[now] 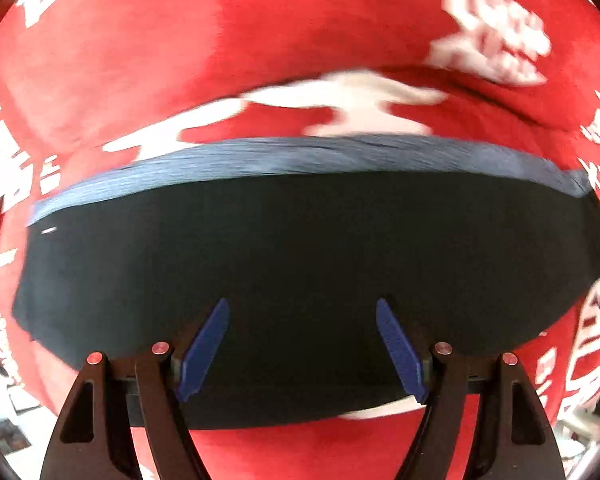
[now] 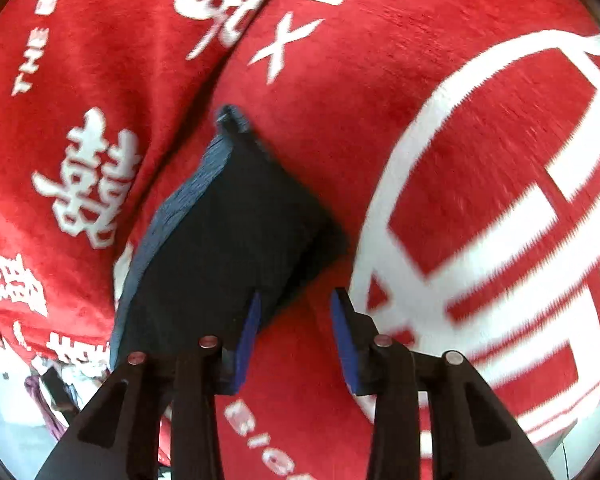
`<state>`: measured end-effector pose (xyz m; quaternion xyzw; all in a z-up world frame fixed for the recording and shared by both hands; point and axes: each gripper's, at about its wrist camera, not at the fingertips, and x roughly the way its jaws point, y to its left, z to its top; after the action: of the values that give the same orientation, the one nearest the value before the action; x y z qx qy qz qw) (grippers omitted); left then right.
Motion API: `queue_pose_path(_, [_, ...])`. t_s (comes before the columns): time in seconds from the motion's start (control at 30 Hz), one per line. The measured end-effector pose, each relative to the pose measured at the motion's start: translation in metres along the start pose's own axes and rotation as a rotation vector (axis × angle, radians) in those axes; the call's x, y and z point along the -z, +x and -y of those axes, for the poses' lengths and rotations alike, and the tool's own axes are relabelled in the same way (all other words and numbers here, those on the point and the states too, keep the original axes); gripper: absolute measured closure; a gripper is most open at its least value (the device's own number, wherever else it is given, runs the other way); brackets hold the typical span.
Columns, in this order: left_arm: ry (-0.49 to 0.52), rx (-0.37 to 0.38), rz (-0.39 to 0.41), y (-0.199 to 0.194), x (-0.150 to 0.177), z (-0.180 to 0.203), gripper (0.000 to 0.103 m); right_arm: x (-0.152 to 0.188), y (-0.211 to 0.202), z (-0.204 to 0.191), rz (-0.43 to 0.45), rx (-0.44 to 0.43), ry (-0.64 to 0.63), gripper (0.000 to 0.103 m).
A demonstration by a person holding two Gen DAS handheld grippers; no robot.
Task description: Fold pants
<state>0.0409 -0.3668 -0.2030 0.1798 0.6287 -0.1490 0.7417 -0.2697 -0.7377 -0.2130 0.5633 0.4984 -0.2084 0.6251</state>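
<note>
The pants (image 1: 300,240) lie folded into a dark, flat bundle on a red blanket, with a stack of blue-grey layered edges along the far side. My left gripper (image 1: 302,344) points straight down over the bundle's near half, jaws wide open with nothing gripped; its blue pads (image 1: 204,352) hover above the cloth. In the right wrist view the pants (image 2: 228,232) run away to the upper left. My right gripper (image 2: 296,332) stands open just off the bundle's near right corner. Its left pad (image 2: 249,344) overlaps the cloth's edge, and only red blanket shows between the jaws.
A red plush blanket (image 1: 140,40) with white characters covers the whole surface, with a crease beyond the pants. A large white ring emblem (image 2: 480,220) lies right of the bundle. Floor and some clutter (image 2: 56,400) show past the blanket's edge at lower left.
</note>
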Motion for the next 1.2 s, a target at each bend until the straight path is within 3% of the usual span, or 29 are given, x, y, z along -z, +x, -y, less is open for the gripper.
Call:
queue_pose_path(0.13, [-0.046, -0.077, 0.035, -0.006, -0.001, -0.066, 0.026, 0.04, 0.005, -0.045, -0.102, -0.117, -0.119, 0.062])
queue_pose_path(0.27, [-0.054, -0.171, 0.052, 0.005, 0.004, -0.149, 0.026, 0.104, 0.055, -0.11, -0.281, -0.263, -0.2, 0.062])
queue_pose_path(0.43, [-0.066, -0.27, 0.042, 0.038, 0.016, -0.239, 0.025, 0.2, 0.147, -0.18, -0.463, -0.456, -0.109, 0.062])
queue_pose_path(0.47, [-0.074, -0.244, 0.046, 0.045, 0.02, -0.253, 0.012, 0.216, 0.166, -0.19, -0.487, -0.471, -0.087, 0.063])
queue_pose_path(0.53, [-0.107, -0.205, 0.073, 0.051, 0.024, -0.271, 0.003, 0.239, 0.197, -0.201, -0.523, -0.47, -0.045, 0.062])
queue_pose_path(0.63, [-0.127, -0.115, 0.074, 0.053, 0.026, -0.283, 0.003, 0.254, 0.215, -0.212, -0.513, -0.478, -0.01, 0.062])
queue_pose_path(0.77, [-0.133, -0.067, 0.102, 0.054, 0.03, -0.288, 0.002, 0.253, 0.221, -0.225, -0.493, -0.428, -0.052, 0.061])
queue_pose_path(0.87, [-0.14, -0.041, 0.107, 0.055, 0.03, -0.295, 0.003, 0.248, 0.213, -0.241, -0.483, -0.379, -0.123, 0.092])
queue_pose_path(0.93, [-0.135, -0.033, 0.12, 0.054, 0.031, -0.295, 0.002, 0.244, 0.198, -0.257, -0.447, -0.379, -0.207, 0.093])
queue_pose_path(1.0, [-0.141, -0.028, 0.127, 0.057, 0.032, -0.299, 0.0, 0.25, 0.191, -0.266, -0.421, -0.302, -0.329, 0.094])
queue_pose_path(1.07, [-0.154, -0.012, 0.123, 0.059, 0.032, -0.302, 0.0, 0.262, 0.211, -0.257, -0.471, -0.155, -0.365, 0.095])
queue_pose_path(1.13, [-0.153, -0.019, 0.116, 0.057, 0.032, -0.303, 0.0, 0.264, 0.214, -0.243, -0.494, -0.157, -0.288, 0.096])
queue_pose_path(1.2, [-0.154, -0.023, 0.109, 0.055, 0.034, -0.306, 0.0, 0.263, 0.206, -0.25, -0.509, -0.101, -0.33, 0.089])
